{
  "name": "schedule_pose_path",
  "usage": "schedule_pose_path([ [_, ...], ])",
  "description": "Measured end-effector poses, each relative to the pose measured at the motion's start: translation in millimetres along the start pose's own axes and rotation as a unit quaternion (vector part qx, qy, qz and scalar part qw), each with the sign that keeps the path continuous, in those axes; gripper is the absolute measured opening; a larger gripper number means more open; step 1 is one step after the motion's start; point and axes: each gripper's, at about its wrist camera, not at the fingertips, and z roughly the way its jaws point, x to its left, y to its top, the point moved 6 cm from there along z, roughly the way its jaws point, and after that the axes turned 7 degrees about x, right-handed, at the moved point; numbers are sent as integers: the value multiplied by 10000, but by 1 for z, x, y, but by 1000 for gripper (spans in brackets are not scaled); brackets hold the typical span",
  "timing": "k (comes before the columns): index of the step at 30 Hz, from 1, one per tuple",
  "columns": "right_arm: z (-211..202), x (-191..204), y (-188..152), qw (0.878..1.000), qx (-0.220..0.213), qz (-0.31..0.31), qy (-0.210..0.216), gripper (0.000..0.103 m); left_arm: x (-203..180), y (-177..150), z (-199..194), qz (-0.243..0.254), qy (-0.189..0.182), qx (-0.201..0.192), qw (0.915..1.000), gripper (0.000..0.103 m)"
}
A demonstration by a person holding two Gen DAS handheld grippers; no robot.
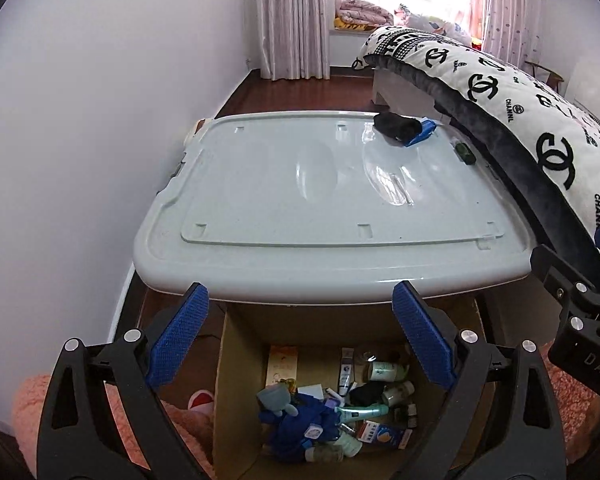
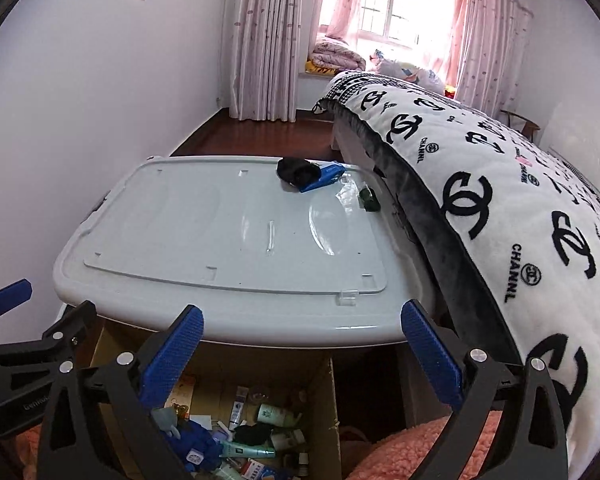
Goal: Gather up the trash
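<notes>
Below both open claws (image 1: 300, 336), trash-filled box (image 1: 236, 400).

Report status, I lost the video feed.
Left gripper and right gripper open, empty. Trash in cardboard box. Three items left on bin lid.

Bin lid (image 1: 280, 240) hides the cardboard box's (image 1: 236, 380) far end.

Pale grey lid (image 1: 260, 200), brown cardboard box (image 1: 236, 380), black-and-white logo blanket (image 2: 500, 200)
</notes>
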Motion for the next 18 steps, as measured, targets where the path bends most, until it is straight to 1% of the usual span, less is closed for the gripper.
schedule_pose_path([
  [3,1,1,3,10000,28,41,67,98,4,2,-1,-73,26,13,10000,91],
  [7,1,5,5,10000,6,-12,49,98,10,3,0,-174,27,39,9998,91],
  [18,2,6,6,10000,19,6,55,98,14,3,-1,-192,40,16,9998,91],
])
